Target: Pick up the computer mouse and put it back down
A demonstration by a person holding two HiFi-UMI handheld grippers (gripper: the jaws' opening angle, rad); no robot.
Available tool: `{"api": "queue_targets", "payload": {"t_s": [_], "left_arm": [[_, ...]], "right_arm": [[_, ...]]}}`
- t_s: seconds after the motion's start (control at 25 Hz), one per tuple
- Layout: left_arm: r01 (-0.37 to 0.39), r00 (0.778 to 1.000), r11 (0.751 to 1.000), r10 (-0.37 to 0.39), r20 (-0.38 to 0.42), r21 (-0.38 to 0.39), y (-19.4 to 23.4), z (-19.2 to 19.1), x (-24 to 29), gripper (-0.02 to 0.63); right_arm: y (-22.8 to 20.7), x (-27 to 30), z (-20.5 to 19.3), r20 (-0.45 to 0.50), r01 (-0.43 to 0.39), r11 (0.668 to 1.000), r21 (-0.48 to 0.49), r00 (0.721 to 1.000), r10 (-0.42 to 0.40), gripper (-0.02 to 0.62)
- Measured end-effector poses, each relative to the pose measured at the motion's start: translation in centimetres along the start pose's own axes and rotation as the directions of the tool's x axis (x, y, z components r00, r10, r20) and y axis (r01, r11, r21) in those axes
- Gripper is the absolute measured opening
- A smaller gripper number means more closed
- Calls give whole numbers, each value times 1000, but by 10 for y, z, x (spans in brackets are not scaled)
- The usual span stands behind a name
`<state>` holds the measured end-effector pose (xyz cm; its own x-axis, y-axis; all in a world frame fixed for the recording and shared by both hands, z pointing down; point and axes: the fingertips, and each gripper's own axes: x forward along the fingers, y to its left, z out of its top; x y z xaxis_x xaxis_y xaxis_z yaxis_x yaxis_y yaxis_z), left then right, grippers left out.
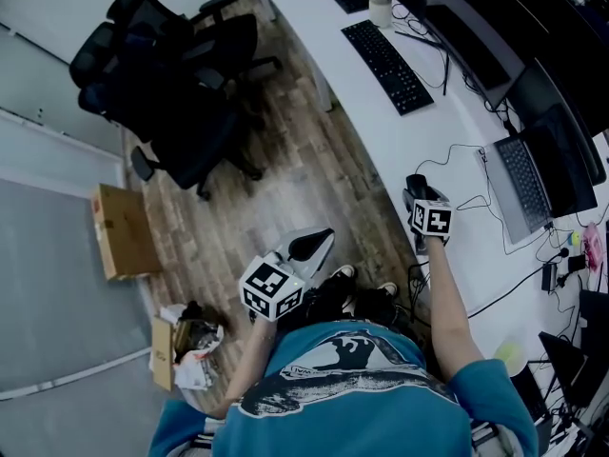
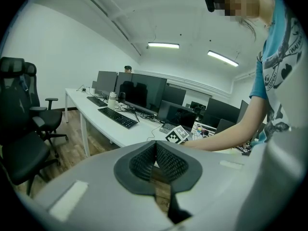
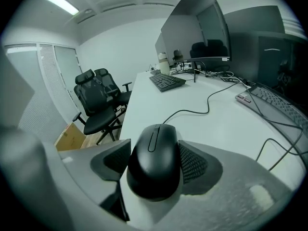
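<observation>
A black wired computer mouse (image 3: 154,160) sits between the dark ribbed pads (image 3: 193,163) of my right gripper (image 3: 154,150). Both pads press on its sides. Its cable (image 3: 192,110) runs away across the white desk (image 3: 144,105). In the head view the right gripper (image 1: 419,190) is over the desk's near edge, with the mouse mostly hidden by its marker cube (image 1: 431,219). My left gripper (image 2: 155,146) is shut with nothing in it. It hangs off the desk over the wooden floor, in front of the person's body, and shows in the head view as the left gripper (image 1: 319,243).
On the desk (image 1: 447,150) lie a black keyboard (image 1: 387,65), an open laptop (image 1: 528,184), a row of monitors (image 1: 476,46), a bottle (image 1: 381,3) and loose cables. Black office chairs (image 1: 181,93) stand on the floor, with a cardboard box (image 1: 122,231) by the wall.
</observation>
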<state>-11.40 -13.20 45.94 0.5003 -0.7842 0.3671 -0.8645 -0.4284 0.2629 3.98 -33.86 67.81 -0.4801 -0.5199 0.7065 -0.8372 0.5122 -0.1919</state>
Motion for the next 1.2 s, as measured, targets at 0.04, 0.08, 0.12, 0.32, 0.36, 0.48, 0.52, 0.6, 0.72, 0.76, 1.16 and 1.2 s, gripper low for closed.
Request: {"api": "queue_targets", "payload": {"t_s": [0.04,0.08,0.12,0.32,0.36,0.48,0.52,0.6,0.72,0.76,1.16,1.2], "left_arm": [[5,1000,1000,-5,0,0,1,1,0,14],[11,1000,1000,-11,0,1,2,1,1,14],[18,1000,1000,-18,0,3,2,2,1,14],[56,998,998,-56,2,20,6,4,0,14],[63,998,998,-63,2,23,8,5,-1,14],[94,996,995,-94,-1,35,12,6,-2,14],[108,994,993,-108,-2,40,13,7,-2,14],[138,990,989,-138,-5,52,14,8,-1,14],[187,982,980,-187,-12,67,15,9,-1,14],[206,979,976,-205,-17,72,15,9,0,14],[436,899,891,-427,-92,129,0,-2,7,14],[457,889,880,-447,-98,130,-4,-4,8,14]], "right_arm": [[0,0,0,1,2,1000,-4,1000,-2,307],[0,1,0,1,4,1000,-5,1000,-4,308],[-1,0,0,2,10,1000,-2,1000,-10,308],[-1,-12,6,53,35,998,53,998,-38,339],[2,-17,10,74,27,998,54,997,-31,339],[12,-38,25,146,18,999,51,989,-25,339],[15,-46,30,172,16,998,54,985,-25,332],[23,-65,38,224,14,998,64,974,-28,318],[40,-93,48,298,4,997,80,954,-27,288],[46,-103,51,319,0,996,86,947,-28,281],[107,-186,28,430,26,988,154,898,-91,238],[113,-193,25,436,29,986,163,895,-98,233]]}}
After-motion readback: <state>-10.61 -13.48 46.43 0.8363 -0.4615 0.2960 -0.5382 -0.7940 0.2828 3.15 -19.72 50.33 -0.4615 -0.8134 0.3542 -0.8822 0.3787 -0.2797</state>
